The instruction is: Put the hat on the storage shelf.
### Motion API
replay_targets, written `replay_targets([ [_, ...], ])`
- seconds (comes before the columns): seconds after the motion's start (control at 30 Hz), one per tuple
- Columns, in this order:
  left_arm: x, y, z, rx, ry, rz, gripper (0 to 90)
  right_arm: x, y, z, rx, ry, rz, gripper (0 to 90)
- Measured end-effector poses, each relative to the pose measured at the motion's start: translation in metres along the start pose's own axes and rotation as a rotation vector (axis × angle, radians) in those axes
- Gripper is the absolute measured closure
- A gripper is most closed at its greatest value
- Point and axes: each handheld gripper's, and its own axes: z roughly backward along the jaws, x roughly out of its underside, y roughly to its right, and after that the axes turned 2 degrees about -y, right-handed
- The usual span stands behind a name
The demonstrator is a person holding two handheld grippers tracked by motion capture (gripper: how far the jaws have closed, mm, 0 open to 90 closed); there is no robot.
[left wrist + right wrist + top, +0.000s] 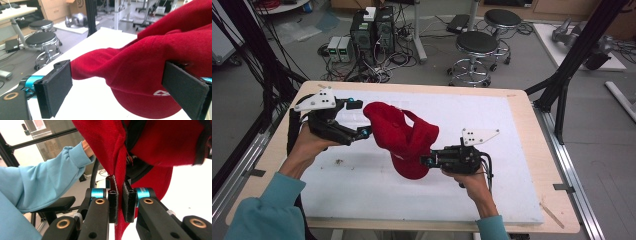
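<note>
Your right hand-held gripper (426, 161) clamps the red fabric baseball cap (404, 137) above the bench (512, 150); your left hand-held gripper (362, 118), at nine o'clock of the cap, stands open.

- One red fabric baseball cap (404, 140) with white lettering.
- Two black two-jaw grippers: the left gripper (358, 118) and the right gripper (426, 161).
- One white foam board (492, 150) on one pale wooden table (532, 130).
- Two black round-seated metal stools (476, 45).

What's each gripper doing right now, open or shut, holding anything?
Left gripper: open, jaws wide on either side of the red cap, not clamping it.
Right gripper: shut on the red cap's fabric.
</note>
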Motion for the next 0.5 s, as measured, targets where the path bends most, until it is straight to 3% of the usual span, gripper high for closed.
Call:
replay_targets([
  [0.27, 0.008, -0.005, 0.012, -0.031, 0.031, 0.029, 9.9, -0.002, 0.000, 0.000, 0.037, -0.005, 0.004, 85.7],
  [0.3, 0.012, -0.006, 0.017, -0.065, 0.031, 0.023, 9.9, -0.003, 0.000, 0.000, 0.046, -0.006, 0.011, 85.7],
  [0.4, 0.018, -0.005, 0.025, -0.092, 0.035, 0.025, 9.9, -0.005, -0.001, -0.001, 0.076, -0.004, 0.018, 85.7],
  [0.5, 0.039, -0.007, 0.037, -0.131, 0.035, 0.056, 9.9, -0.007, -0.001, -0.001, 0.093, 0.005, 0.016, 85.8],
])
